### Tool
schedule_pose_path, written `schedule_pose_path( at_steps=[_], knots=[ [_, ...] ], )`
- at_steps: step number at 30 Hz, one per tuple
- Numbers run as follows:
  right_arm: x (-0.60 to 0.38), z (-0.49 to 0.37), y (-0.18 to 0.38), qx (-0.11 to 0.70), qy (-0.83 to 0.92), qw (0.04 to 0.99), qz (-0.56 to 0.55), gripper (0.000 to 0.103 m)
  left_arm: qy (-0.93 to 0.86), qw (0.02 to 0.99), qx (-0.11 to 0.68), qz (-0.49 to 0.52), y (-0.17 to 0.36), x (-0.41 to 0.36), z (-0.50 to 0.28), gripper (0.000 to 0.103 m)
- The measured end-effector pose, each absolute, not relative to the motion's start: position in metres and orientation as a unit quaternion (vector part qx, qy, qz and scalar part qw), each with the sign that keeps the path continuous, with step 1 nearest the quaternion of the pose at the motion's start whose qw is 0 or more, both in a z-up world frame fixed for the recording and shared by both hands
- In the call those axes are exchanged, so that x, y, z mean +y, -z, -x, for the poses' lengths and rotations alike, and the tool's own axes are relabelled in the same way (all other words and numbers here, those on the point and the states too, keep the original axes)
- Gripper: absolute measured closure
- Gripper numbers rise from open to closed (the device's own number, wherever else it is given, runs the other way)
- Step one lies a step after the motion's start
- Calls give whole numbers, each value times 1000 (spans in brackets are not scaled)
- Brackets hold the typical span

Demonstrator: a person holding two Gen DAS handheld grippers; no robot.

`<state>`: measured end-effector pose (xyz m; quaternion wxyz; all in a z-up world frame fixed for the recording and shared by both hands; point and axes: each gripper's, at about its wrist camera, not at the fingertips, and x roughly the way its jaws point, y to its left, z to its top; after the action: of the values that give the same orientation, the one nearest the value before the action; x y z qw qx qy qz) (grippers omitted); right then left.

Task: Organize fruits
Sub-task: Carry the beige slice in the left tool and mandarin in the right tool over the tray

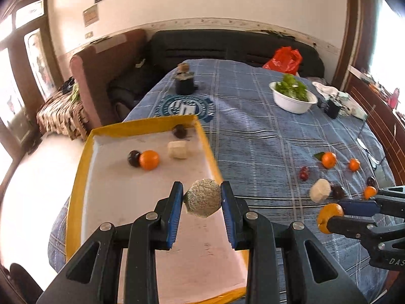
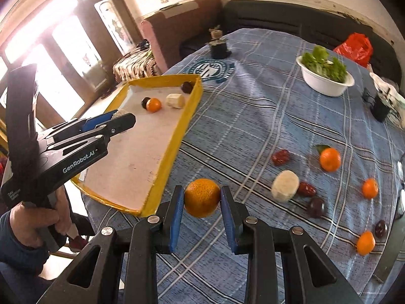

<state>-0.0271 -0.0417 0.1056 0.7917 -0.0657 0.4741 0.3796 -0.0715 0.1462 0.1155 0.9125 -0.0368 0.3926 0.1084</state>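
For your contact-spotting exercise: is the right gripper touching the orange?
Touching: the right wrist view shows both blue pads of the right gripper pressed against the orange.

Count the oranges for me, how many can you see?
5: one orange in the tray, one held orange in the right tool, and three on the blue cloth: a leafy one, a small one, a near one. None looks hidden.

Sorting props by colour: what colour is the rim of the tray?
Yellow; the tray has a white floor inside. The right wrist view shows it best.
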Motion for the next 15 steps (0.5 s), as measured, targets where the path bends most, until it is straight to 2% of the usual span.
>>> schedule_pose_path(
  at_steps=[15],
  knots=[
    [6,35,-110,467,-406,779,100,71,-144,906,393,62,-109,190,87,74]
  ],
)
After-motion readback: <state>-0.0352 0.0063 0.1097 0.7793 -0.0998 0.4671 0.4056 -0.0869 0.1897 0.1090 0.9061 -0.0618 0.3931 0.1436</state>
